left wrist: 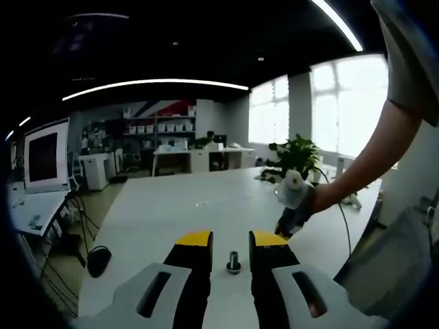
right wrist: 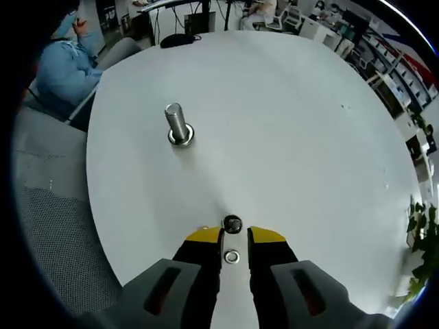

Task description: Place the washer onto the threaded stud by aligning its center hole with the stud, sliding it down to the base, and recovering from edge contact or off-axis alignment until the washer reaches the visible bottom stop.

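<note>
A short threaded stud (right wrist: pixel 179 125) stands upright on the white table (right wrist: pixel 288 123), with a wider ring at its base. My right gripper (right wrist: pixel 234 232) is well short of the stud and shut on a dark washer (right wrist: pixel 232 224), its jaws close on either side. A small silver ring (right wrist: pixel 232 257) shows in the gap lower between those jaws. In the left gripper view the stud (left wrist: pixel 234 262) shows between the jaws of my left gripper (left wrist: pixel 231 240), which is open and holds nothing. The right gripper (left wrist: pixel 288 223) comes in from the right in a person's hand, tips pointing down near the table.
The round table edge (right wrist: pixel 92 199) runs along the left, with a grey chair (right wrist: pixel 48 205) beyond it. A person in blue (right wrist: pixel 62 62) sits at the far left. A potted plant (left wrist: pixel 296 156) and a cable (left wrist: pixel 343 219) are at the table's far side.
</note>
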